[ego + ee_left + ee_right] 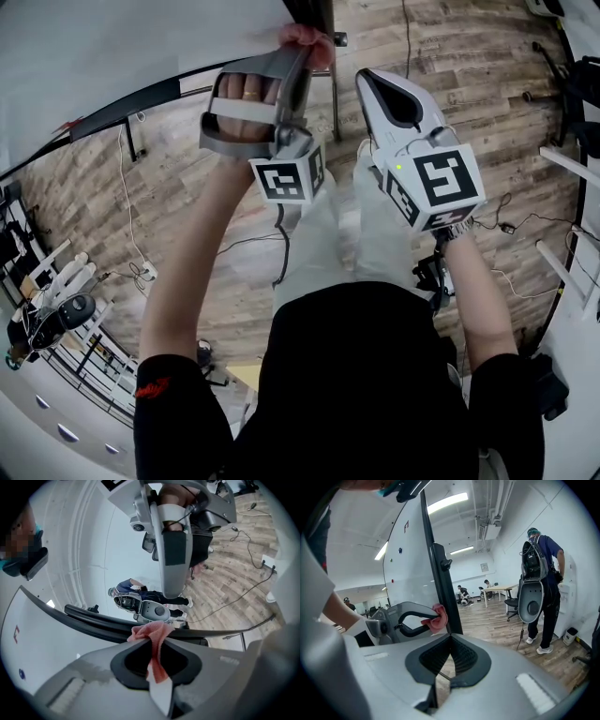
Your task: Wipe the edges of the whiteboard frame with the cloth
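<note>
The whiteboard (112, 47) fills the head view's top left, its black frame (122, 108) running along the lower edge. My left gripper (302, 52) is shut on a pink cloth (309, 37) held at the frame's corner. In the left gripper view the pink cloth (152, 632) bulges from the shut left gripper (154, 641) and rests against the black frame (93, 620). My right gripper (367, 77) hangs just to the right, shut and empty. The right gripper view shows its shut right gripper (450, 637), the cloth (439, 616) and the upright black frame (440, 573).
The whiteboard stand's leg (335, 84) drops to the wooden floor (187, 206), where cables (127, 206) trail. White shelving (572, 169) stands at the right. A person with a backpack (539, 573) stands some way off beside desks and a chair (513, 604).
</note>
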`<control>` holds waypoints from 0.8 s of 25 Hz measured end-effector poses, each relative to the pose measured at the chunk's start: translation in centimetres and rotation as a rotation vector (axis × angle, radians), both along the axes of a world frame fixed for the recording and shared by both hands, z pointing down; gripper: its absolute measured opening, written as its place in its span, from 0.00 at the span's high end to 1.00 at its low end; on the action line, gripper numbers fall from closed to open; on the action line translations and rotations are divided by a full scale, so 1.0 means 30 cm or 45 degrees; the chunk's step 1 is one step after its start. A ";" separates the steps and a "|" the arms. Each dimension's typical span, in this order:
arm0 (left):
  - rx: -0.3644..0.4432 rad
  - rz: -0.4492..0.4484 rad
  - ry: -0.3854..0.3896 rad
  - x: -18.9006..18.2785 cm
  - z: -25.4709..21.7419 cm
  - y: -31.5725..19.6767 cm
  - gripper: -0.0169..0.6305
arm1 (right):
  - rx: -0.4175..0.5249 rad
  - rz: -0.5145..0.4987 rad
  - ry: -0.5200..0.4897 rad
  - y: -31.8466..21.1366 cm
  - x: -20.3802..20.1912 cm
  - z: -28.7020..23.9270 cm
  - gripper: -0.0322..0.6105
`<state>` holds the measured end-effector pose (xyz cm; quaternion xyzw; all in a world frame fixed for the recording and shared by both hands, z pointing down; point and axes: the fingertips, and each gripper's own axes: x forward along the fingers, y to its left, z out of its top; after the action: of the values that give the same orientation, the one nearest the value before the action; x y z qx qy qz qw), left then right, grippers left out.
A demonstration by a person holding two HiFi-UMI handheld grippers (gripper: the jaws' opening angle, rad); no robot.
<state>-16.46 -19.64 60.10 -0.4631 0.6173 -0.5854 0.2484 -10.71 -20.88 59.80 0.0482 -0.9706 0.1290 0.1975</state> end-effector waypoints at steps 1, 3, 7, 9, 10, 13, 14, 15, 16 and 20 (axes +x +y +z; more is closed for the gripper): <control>-0.003 0.001 0.001 -0.001 0.006 0.001 0.91 | -0.003 0.007 0.001 -0.005 0.001 0.003 0.95; -0.010 0.002 0.004 -0.004 0.021 0.004 0.91 | -0.009 0.023 0.003 -0.014 0.001 0.008 0.95; -0.009 -0.011 0.024 -0.007 0.050 0.014 0.91 | -0.018 0.041 0.019 -0.027 0.008 0.018 0.95; -0.027 -0.011 0.022 -0.010 0.056 0.014 0.91 | -0.025 0.048 0.023 -0.031 0.009 0.026 0.95; -0.033 -0.012 0.023 -0.012 0.064 0.015 0.91 | -0.028 0.051 0.024 -0.032 0.009 0.032 0.95; -0.046 -0.015 0.029 -0.013 0.093 0.017 0.91 | -0.036 0.052 0.030 -0.033 0.011 0.057 0.95; -0.051 -0.017 0.032 -0.013 0.102 0.018 0.91 | -0.038 0.050 0.033 -0.031 0.012 0.064 0.95; -0.056 -0.018 0.035 -0.012 0.110 0.021 0.91 | -0.040 0.048 0.037 -0.028 0.014 0.072 0.95; -0.061 -0.018 0.036 -0.012 0.119 0.024 0.91 | -0.042 0.046 0.041 -0.025 0.014 0.079 0.95; -0.075 -0.018 0.044 -0.017 0.152 0.021 0.91 | -0.049 0.045 0.052 -0.030 0.008 0.108 0.95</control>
<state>-16.98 -19.02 64.65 -0.4761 0.6072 -0.5970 0.2197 -10.46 -21.77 63.04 0.0643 -0.9627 0.1503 0.2158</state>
